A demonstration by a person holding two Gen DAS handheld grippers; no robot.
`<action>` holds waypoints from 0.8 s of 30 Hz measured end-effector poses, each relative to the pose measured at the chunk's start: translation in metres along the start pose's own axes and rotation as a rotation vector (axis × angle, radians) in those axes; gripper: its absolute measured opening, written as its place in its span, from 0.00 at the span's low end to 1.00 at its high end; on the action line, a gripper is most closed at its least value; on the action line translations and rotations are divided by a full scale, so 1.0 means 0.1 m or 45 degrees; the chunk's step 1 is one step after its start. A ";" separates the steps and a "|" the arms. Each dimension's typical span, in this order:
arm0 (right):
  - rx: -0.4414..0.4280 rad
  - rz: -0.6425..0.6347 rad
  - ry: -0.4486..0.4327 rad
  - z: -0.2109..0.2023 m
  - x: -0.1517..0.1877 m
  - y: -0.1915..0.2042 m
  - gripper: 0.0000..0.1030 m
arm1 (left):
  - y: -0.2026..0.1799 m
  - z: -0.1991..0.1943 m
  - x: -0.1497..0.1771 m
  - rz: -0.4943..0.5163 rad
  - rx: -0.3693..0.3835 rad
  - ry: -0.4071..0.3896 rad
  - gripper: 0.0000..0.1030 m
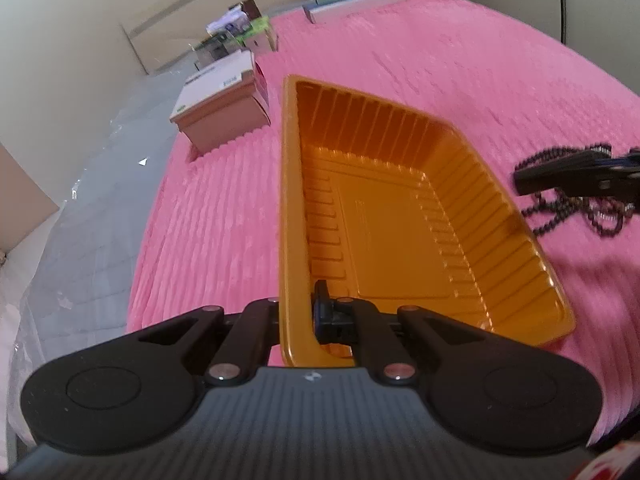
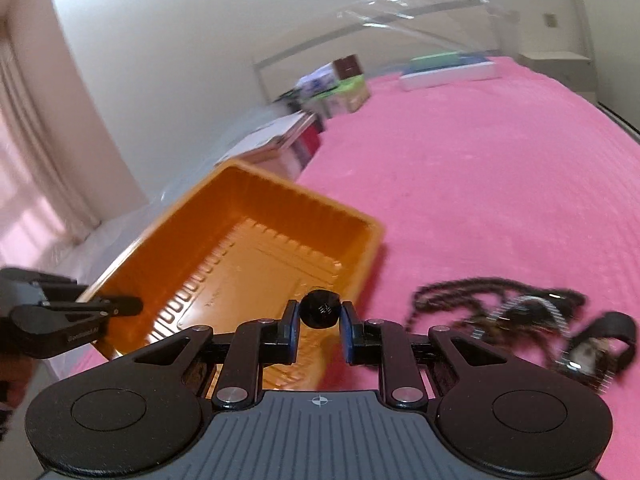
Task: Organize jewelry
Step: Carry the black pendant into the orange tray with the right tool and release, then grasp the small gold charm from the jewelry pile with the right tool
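Note:
An orange plastic tray (image 1: 286,184) sits empty on the pink cover. My left gripper (image 1: 300,312) is shut on the tray's near-left wall, one finger inside and one outside. From the right wrist view the same tray (image 2: 280,188) lies ahead to the left, with the left gripper (image 2: 100,312) at its corner. My right gripper (image 2: 320,320) is shut on a small round black jewelry piece (image 2: 320,311), held above the tray's near-right corner. A pile of jewelry lies on the cover to the right: a black bead chain (image 2: 480,284), a silvery bracelet (image 2: 520,312) and a dark strap (image 2: 608,336).
The pink cover (image 2: 480,160) stretches far ahead and to the right. Cardboard boxes (image 1: 224,108) stand at its left edge beyond the tray, and flat boxes (image 1: 352,4) lie at its far end. Clear plastic sheeting (image 1: 80,220) hangs down the left side.

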State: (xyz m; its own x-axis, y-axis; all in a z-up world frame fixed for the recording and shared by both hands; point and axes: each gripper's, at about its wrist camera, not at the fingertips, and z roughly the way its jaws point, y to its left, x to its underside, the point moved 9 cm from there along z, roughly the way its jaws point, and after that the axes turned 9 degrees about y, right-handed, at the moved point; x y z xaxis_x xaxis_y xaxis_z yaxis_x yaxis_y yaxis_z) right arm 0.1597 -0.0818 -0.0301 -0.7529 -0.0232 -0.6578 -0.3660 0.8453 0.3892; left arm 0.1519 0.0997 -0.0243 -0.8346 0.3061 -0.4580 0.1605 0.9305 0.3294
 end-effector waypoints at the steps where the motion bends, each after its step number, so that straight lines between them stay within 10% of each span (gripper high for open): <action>1: 0.020 -0.020 0.007 0.07 0.01 0.04 0.20 | 0.00 0.01 0.00 0.013 -0.001 0.009 0.03; 10: -0.021 -0.039 0.183 0.50 0.28 0.16 0.23 | 0.01 -0.01 -0.04 0.032 -0.004 -0.001 0.03; 15: -0.017 0.044 0.133 0.28 0.36 -0.05 0.45 | 0.02 0.00 -0.04 0.036 -0.005 0.002 0.02; 24: 0.392 0.142 -0.009 -0.43 0.72 -1.03 0.45 | 0.00 -0.01 -0.05 0.043 -0.012 0.000 0.02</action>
State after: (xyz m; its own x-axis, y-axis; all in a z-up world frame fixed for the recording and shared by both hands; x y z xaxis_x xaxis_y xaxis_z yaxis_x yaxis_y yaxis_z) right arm 0.1192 -0.1935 -0.0896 -0.7746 0.0813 -0.6271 -0.0982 0.9642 0.2463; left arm 0.1550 0.0981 -0.0211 -0.8287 0.3371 -0.4469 0.1833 0.9177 0.3525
